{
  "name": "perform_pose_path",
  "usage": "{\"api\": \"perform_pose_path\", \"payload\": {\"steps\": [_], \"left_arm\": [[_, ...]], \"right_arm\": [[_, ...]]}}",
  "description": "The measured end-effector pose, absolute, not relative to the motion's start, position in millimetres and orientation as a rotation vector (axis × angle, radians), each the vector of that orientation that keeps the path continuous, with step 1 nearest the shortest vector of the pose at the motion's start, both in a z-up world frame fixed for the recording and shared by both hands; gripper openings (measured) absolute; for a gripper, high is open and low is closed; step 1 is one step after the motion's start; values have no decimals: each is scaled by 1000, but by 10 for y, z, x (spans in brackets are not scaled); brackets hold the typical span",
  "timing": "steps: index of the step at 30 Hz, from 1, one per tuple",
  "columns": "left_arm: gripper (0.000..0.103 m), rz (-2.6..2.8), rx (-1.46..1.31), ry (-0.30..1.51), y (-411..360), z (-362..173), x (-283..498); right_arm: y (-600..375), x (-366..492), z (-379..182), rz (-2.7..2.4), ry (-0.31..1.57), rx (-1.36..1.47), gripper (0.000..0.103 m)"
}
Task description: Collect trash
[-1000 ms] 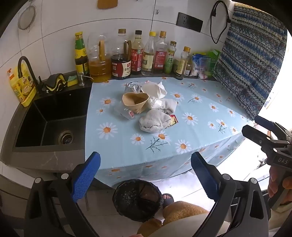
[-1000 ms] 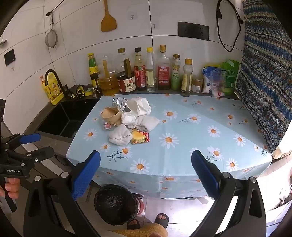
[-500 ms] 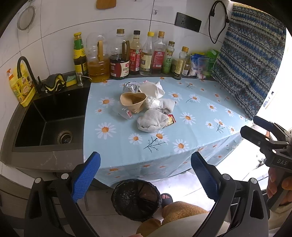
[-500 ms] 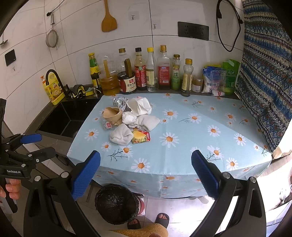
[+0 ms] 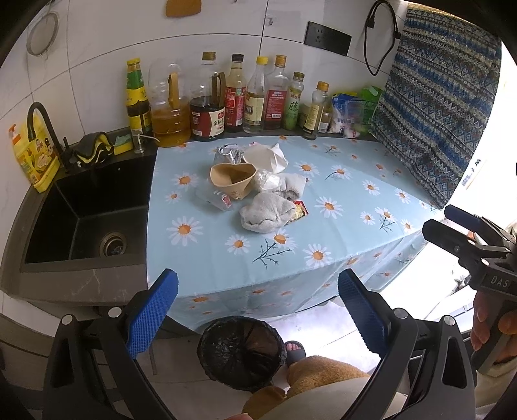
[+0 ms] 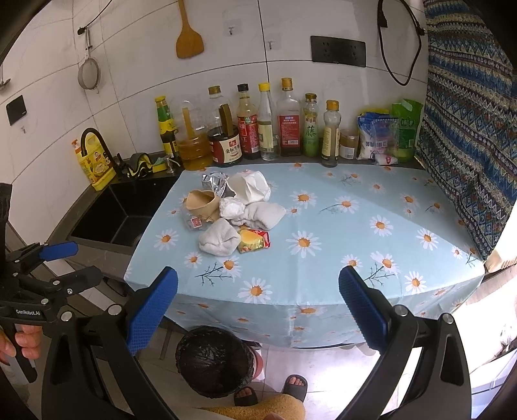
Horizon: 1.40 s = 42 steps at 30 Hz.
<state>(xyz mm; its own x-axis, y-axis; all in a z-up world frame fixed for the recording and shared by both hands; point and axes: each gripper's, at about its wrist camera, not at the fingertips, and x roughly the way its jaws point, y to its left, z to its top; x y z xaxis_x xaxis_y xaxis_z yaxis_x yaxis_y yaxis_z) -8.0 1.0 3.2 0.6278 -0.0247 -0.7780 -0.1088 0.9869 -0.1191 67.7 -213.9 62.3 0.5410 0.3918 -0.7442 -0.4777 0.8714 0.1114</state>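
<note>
Trash pile (image 5: 258,190) on daisy tablecloth (image 5: 339,226); 2 gaping tools, 1 black-lined bin (image 5: 240,350).

Bin (image 6: 215,362) interior is showing only black liner, contents can't be told. Yellow wrapper (image 5: 299,210) is lying mostly hidden behind a tissue wad (image 5: 265,213) in left view. Bottle labels (image 6: 257,129) are too small to read. Spatula (image 5: 181,6) is getting cut off by the top edge.
</note>
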Motion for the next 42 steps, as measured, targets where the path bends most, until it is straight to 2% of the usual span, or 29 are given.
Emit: {"api": "perform_pose_path", "payload": {"steps": [25,42], "left_arm": [[96,16,-157,885,17,53,-254],[96,21,-215,900,117,-27,-58]], "right_arm": [[-2125,417,712,488,851,-108,99],[-2029,657,575,519,883,-132,99]]}}
